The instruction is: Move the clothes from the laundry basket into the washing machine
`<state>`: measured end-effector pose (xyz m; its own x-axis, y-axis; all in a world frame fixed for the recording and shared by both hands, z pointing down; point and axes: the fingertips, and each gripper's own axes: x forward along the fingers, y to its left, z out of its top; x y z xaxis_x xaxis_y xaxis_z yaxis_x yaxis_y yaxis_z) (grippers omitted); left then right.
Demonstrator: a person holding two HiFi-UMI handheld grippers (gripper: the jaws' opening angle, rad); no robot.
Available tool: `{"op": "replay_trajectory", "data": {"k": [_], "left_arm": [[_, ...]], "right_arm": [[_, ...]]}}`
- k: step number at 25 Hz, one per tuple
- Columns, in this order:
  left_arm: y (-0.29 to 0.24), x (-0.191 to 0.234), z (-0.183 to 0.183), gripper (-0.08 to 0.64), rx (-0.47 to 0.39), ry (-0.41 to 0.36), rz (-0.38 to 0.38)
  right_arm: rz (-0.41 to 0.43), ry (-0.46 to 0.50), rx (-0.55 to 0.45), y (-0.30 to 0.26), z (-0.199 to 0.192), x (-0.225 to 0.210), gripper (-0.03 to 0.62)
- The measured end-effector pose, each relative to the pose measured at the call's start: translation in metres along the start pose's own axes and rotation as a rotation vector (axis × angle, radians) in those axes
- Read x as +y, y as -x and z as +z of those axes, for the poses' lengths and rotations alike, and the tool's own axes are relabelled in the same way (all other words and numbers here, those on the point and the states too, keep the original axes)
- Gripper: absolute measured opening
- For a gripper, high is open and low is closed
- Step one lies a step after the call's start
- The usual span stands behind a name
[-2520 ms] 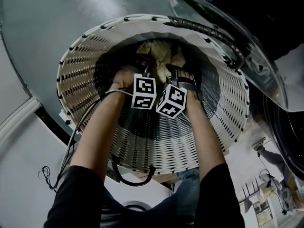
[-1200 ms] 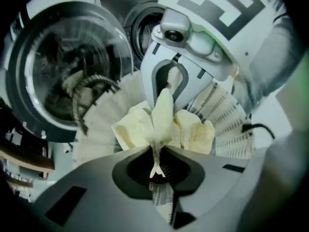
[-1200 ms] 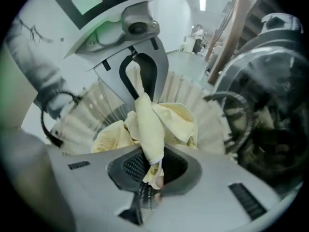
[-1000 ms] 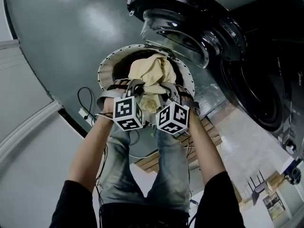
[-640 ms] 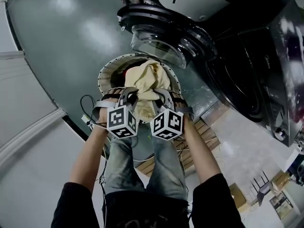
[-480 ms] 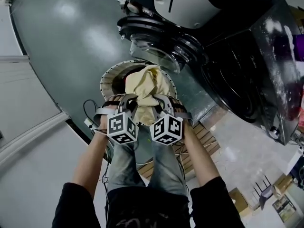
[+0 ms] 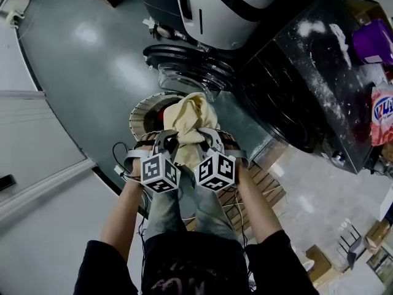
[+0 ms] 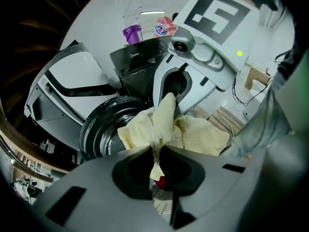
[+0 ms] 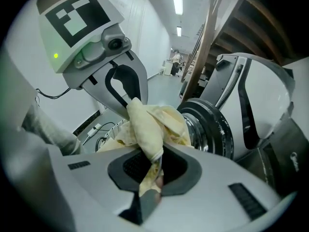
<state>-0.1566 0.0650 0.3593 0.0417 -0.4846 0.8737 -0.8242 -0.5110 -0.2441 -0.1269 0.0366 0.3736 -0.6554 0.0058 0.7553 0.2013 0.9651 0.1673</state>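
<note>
Both tongs are clamped on the same item. Left tongs (image 8: 155,148) and right tongs (image 9: 153,159) each pinch a fold of the pale yellow cloth (image 7: 190,112), with the jaws nearly together and fabric between the pads.

In the head view we see the cloth bunched and held in the air at frame centre, over the mouth of the laundry basket (image 7: 138,112). Its long axis runs roughly bottom to top of that frame. The pinched end is at the tongs and the loose bulk points up-frame toward the round washer door (image 7: 187,66), just above the basket.

We can't tell whether that door hangs off the white machine (image 7: 215,11) at top centre or the dark machine (image 7: 288,85) at right.

In each gripper view a short tail of cloth hangs through the jaws toward the camera. A red item (image 7: 163,113) shows inside the basket, left of the cloth. The tongs sit side by side, close together.
</note>
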Motion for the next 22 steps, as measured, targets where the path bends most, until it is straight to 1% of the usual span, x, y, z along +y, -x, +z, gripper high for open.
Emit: {"op": "replay_trajectory", "data": {"k": [5,8,13,18,22], "left_arm": [[0.007,-0.003,0.024,0.043,-0.03,-0.036,-0.028],[0.012,-0.006,0.034,0.043,-0.054,-0.07,-0.046],[0.019,-0.01,0.057,0.043,-0.108,-0.163,-0.088],[0.033,-0.019,0.076,0.043,-0.169,-0.222,-0.109],[0.039,-0.028,0.097,0.043,-0.223,-0.291,-0.134]], "right_arm": [[-0.057,-0.052,0.007,0.024,-0.004,-0.011,0.046],[-0.093,-0.085,0.021,0.036,-0.005,-0.014,0.045],[-0.172,-0.149,0.05,0.06,-0.01,-0.02,0.044],[-0.253,-0.187,0.074,0.089,-0.011,-0.02,0.044],[-0.326,-0.228,0.105,0.112,-0.019,-0.021,0.043]]}}
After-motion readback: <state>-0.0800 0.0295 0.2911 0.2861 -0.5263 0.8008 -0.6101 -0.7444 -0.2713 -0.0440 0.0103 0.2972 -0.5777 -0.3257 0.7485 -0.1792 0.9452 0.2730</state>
